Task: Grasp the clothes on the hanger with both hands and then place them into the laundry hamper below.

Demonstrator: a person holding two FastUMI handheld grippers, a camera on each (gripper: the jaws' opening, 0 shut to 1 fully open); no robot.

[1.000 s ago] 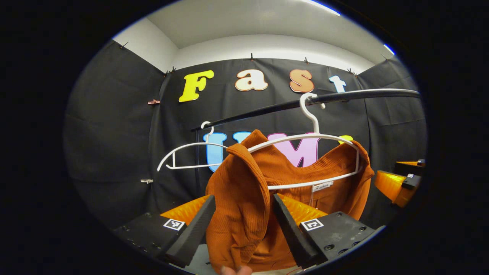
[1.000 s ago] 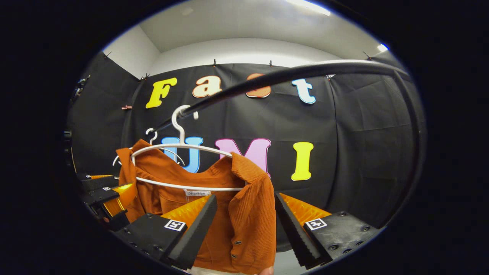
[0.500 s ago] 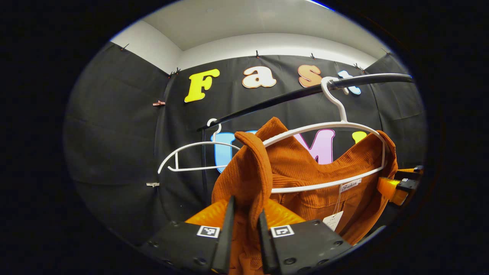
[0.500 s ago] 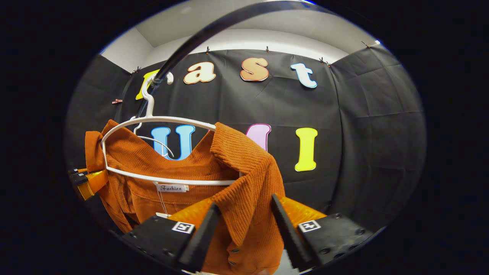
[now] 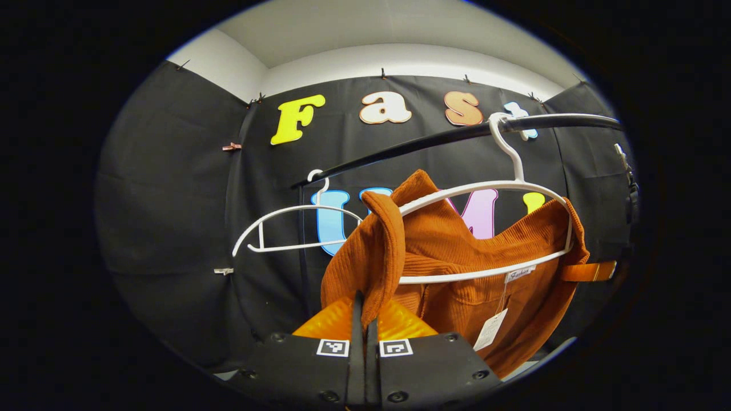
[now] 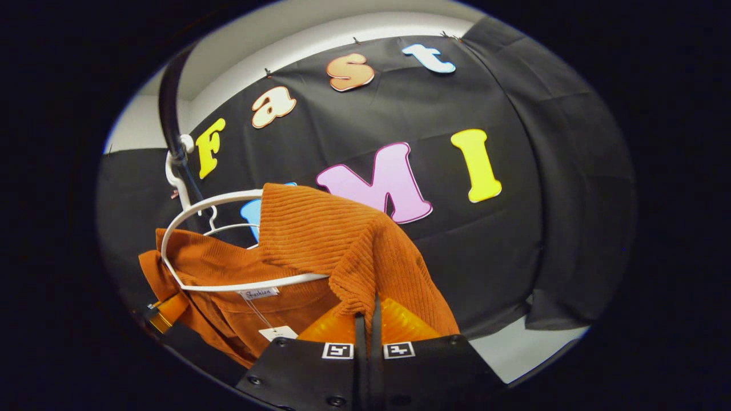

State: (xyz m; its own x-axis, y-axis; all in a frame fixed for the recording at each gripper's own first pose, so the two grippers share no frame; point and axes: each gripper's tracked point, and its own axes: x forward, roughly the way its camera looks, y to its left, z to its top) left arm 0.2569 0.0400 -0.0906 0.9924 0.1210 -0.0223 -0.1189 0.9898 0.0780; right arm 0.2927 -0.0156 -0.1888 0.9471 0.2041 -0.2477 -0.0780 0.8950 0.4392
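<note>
The orange top point(image 5: 457, 257) hangs on a white hanger point(image 5: 485, 188) under the black rail point(image 5: 434, 142). It looks soft, light and floppy. The left tool point(image 5: 361, 319) pinches one shoulder at 6 o'clock; the right tool point(image 6: 368, 325) pinches the other shoulder. Both are closed tight on cloth. Shoulders seem good spots to hold.

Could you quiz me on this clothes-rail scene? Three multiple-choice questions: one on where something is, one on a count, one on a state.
1. Where is the orange top?
A. on a white hanger on the rail
B. folded on a shelf
C. lying on the floor

2. How many white hangers hang on the black rail?
A. one
B. two
C. four

3. What are the left tongs doing?
A. gaping wide
B. holding a hanger hook
C. pinching the top's fabric

Answers:
1 A, the loaded hanger runs through its shoulders.
2 B, an empty hanger hangs beside the loaded one.
3 C, fabric sits between closed fingers.
</note>
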